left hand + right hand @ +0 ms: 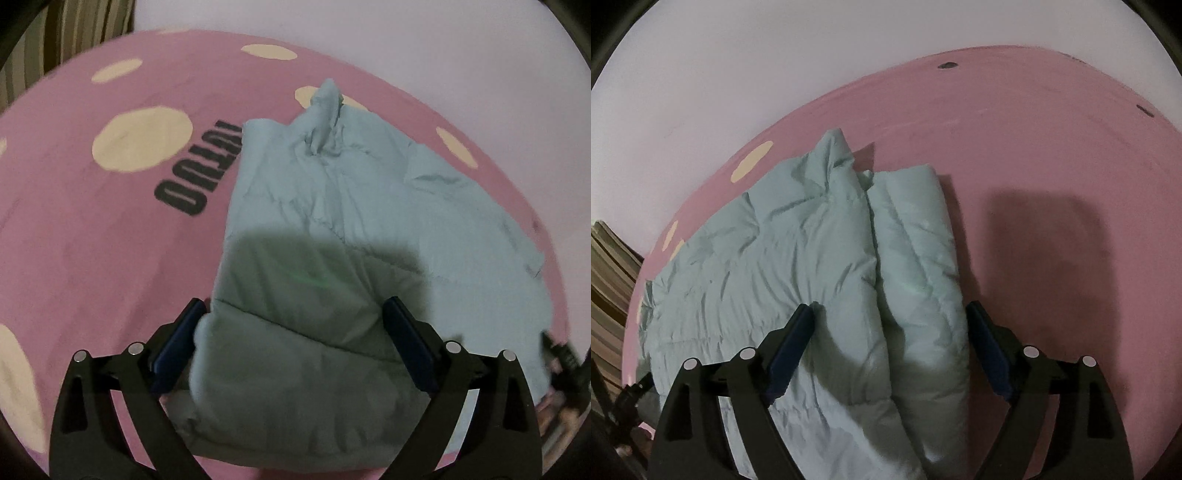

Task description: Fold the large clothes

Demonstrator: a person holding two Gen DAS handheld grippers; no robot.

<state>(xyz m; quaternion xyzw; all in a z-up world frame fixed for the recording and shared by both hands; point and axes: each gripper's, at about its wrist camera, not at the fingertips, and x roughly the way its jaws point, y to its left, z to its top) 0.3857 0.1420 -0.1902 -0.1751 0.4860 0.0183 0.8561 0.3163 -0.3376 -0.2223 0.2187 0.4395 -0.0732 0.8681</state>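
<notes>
A pale blue padded jacket (pixel 332 206) lies folded on a pink spotted bedspread (pixel 92 240). The left gripper (pixel 291 314) and the right gripper (pixel 890 317) both hover above it, spread wide, gripping nothing.

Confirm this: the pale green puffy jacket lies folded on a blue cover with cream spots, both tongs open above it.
Wrong on the colour: the cover is pink, not blue, as the left wrist view shows. The jacket and the open left tongs and right tongs are as stated.
</notes>
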